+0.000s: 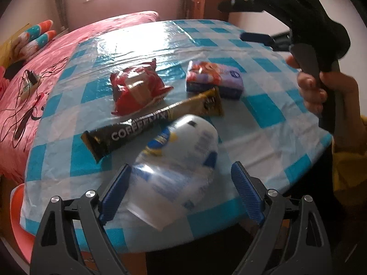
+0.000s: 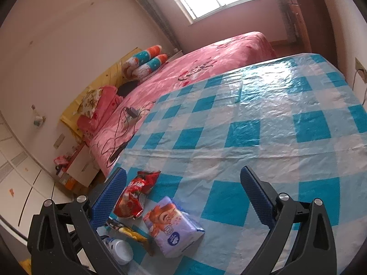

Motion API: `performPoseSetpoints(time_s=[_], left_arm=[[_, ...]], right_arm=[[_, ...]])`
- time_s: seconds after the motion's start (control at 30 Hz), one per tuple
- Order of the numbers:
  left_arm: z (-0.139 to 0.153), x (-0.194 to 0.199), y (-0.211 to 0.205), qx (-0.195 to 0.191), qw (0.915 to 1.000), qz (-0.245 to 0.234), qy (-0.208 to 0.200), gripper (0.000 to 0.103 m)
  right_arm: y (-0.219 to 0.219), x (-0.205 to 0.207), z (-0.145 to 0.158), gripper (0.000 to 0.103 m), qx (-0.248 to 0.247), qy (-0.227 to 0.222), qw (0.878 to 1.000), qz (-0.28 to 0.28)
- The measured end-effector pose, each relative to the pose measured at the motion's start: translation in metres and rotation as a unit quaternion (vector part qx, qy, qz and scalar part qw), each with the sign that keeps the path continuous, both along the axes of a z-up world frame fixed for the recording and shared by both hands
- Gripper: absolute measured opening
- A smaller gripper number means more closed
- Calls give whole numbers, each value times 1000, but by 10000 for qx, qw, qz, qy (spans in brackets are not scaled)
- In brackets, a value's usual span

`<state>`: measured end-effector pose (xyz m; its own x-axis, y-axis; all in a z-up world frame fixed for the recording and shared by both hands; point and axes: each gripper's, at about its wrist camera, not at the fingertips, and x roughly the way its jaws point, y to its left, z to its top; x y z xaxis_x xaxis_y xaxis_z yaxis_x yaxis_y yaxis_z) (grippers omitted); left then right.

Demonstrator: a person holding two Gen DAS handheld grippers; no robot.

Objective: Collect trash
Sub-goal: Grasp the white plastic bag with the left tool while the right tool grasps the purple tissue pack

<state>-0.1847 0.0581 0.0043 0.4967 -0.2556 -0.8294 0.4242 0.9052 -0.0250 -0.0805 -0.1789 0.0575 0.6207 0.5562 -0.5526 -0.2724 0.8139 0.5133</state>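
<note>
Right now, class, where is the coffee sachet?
In the left wrist view, the coffee sachet lies mid-table, between the red snack bag and the white plastic cup.

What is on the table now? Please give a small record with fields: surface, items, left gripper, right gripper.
surface: table with blue and white checked cloth, beside a pink bed
items: white plastic cup lying on its side; black Coffeemix sachet; red snack bag; purple tissue pack
left gripper: open, jaws on either side of the cup, pads apparently not pressing it
right gripper: open, holding nothing, above the table
</note>
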Motion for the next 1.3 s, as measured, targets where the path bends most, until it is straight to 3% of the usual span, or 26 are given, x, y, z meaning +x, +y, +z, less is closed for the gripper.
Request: performPoseSetpoints(time_s=[0.13, 0.3, 0.5, 0.63, 0.77, 0.97, 1.3], left_arm=[[-2, -2, -4, 108, 9999, -52, -68, 85], [0, 0, -5, 50, 9997, 61, -214, 70], [-1, 8, -7, 8, 9993, 206, -315, 69], [-1, 17, -6, -43, 9989, 288, -357, 69], [-2, 28, -7, -54, 9987, 339, -385, 69], [-2, 47, -8, -99, 9983, 425, -396, 69], [-2, 69, -15, -199, 9976, 476, -454, 69]], right_arm=[[24, -1, -6, 98, -405, 93, 9980, 487], [45, -7, -10, 98, -894, 43, 9930, 769], [62, -8, -20, 98, -1416, 57, 9846, 1024], [72, -9, -27, 82, -1717, 29, 9786, 1135], [77, -6, -35, 81, -1999, 42, 9735, 1109], [72, -2, -42, 75, -2135, 112, 9722, 954], [43, 8, -41, 66, -1814, 340, 9819, 421]])
